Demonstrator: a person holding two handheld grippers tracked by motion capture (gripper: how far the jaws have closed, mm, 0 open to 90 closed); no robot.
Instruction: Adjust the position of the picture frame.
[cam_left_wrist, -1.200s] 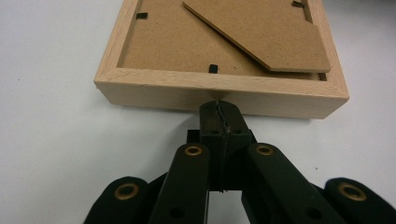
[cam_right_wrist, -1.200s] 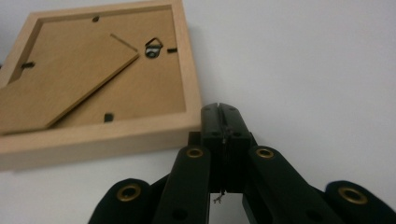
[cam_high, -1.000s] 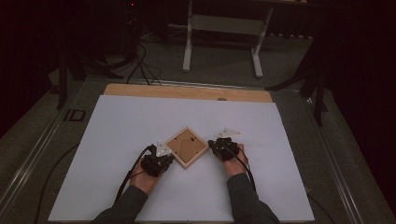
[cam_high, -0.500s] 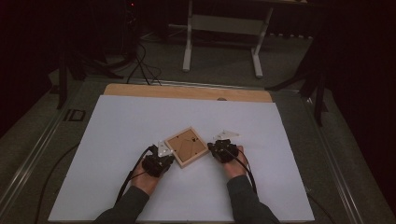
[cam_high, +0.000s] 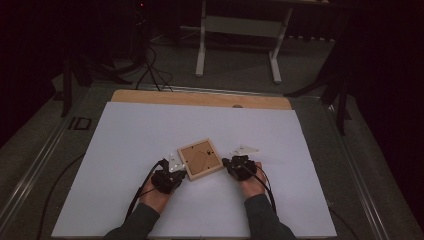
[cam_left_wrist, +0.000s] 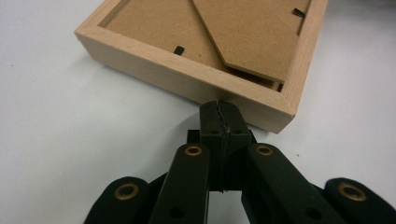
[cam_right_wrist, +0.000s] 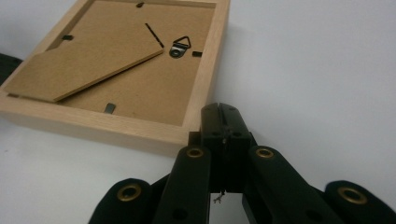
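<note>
I count one wooden picture frame on my desk, lying back side up. Its backing carries one fold-out cardboard stand, one metal hanging loop, and four small black retaining tabs that I can make out in my right gripper view. I have two grippers: one left gripper and one right gripper.

Materials: picture frame, pale raw wood, matt
Backing board brown fibreboard, matt, slightly rough; hanger shiny metal; gripper jaws matt black plastic, brass-look rivets; table sheet smooth white
</note>
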